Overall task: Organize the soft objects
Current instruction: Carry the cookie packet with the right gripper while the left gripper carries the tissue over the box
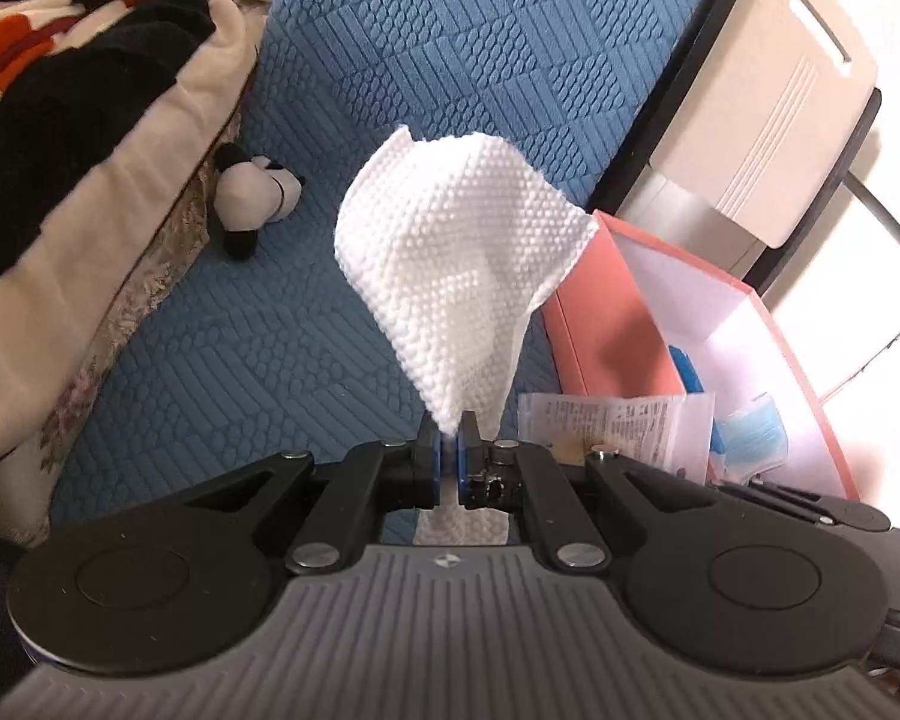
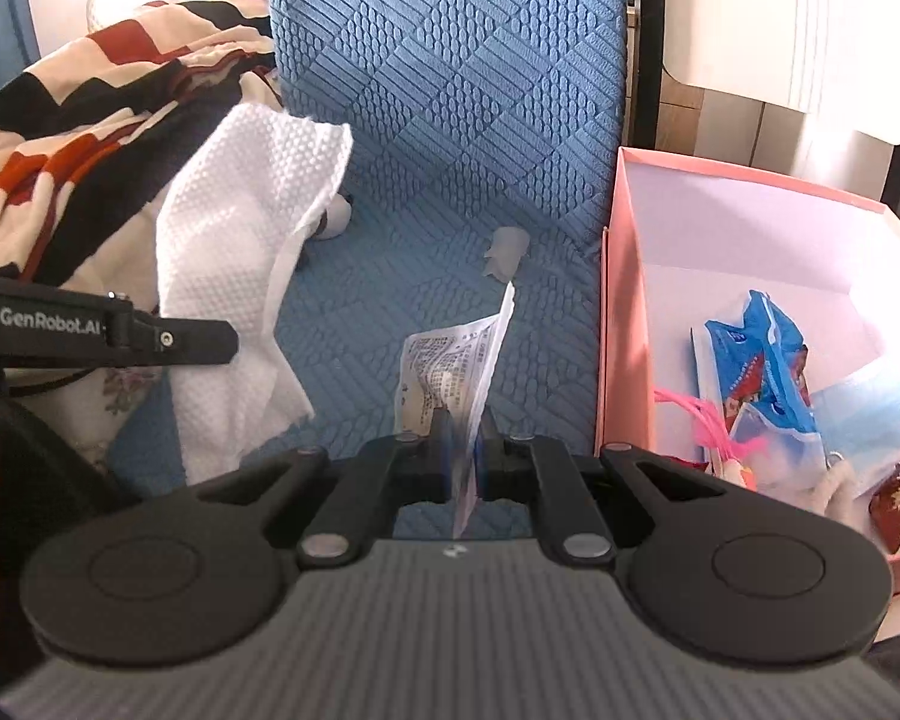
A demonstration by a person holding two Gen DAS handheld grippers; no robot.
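Left gripper (image 1: 448,441) clamped on white cloth (image 1: 462,258), lower centre of frame.
Right gripper (image 2: 463,444) pinches printed wrapper (image 2: 450,372); pink box (image 2: 624,312) at frame right.

A blue quilted mattress (image 2: 450,120) with an embossed diamond pattern fills the middle. Along its left edge lies a rumpled blanket (image 1: 60,90) in black, cream and orange-red. Beyond its right edge stands a cream chair (image 1: 768,102) on a dark frame, in bright daylight.

2 wrist fisheyes, angled down, close; share blue mattress (image 1: 480,30), pink box (image 2: 624,312).
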